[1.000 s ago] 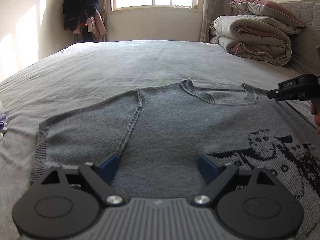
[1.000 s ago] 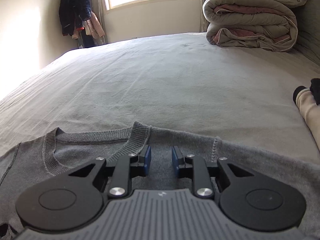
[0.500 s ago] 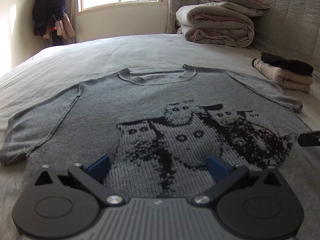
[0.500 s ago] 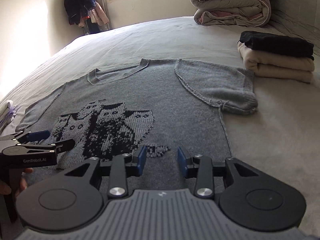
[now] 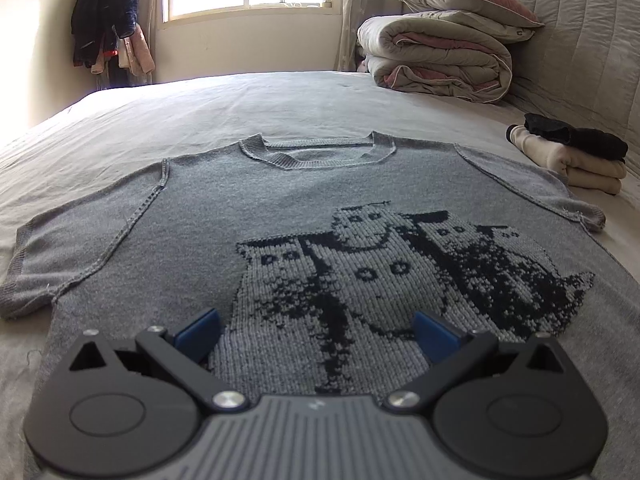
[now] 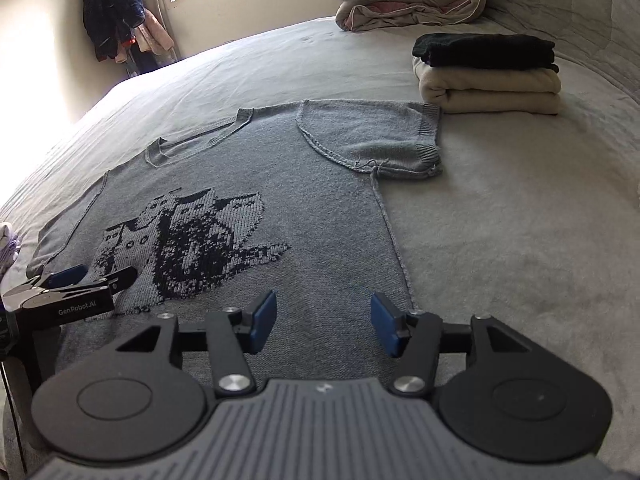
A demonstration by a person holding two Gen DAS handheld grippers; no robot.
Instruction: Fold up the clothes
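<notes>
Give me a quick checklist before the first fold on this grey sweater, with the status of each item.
1. Grey sweater lies flat, front up: ok.
2. Both sleeves spread out: not ok; right sleeve is partly folded under at its lower edge.
3. Left hand-held gripper open, nothing gripped: ok.
4. Right hand-held gripper free: ok; jaws opening, only flat knit beneath.
5. Bed space beside the sweater clear: ok.
6. Folded stack clear of the sleeve: cannot tell; cuff lies right against it.
</notes>
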